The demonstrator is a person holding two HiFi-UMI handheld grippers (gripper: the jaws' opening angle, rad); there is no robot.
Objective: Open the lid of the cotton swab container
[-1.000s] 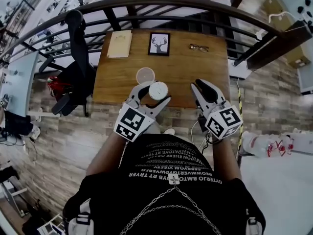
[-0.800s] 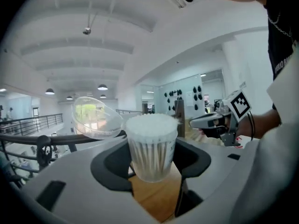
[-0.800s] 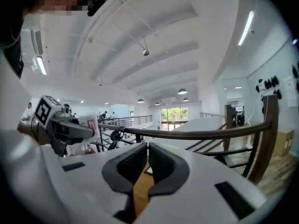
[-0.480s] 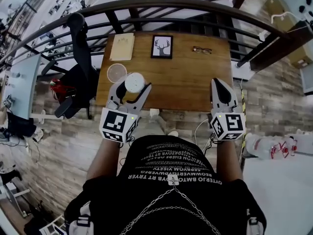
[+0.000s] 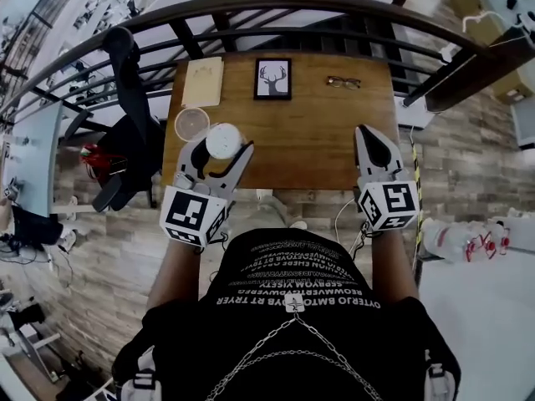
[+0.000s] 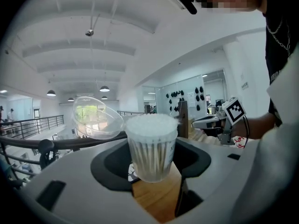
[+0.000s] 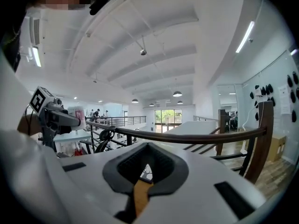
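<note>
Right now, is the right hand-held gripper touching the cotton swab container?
Apart. The head view shows bare table between the right hand-held gripper and the cotton swab container, which sits in the left hand-held gripper.

An open-plan office or studio on a mezzanine was indicated: a curved dark metal railing (image 5: 276, 2) was set around a brown wood-plank floor (image 5: 100, 241), round pendant lamps (image 6: 104, 88) were hung from a white beamed ceiling (image 7: 154, 45), and glass-walled rooms (image 6: 187, 94) were ranged beyond.
</note>
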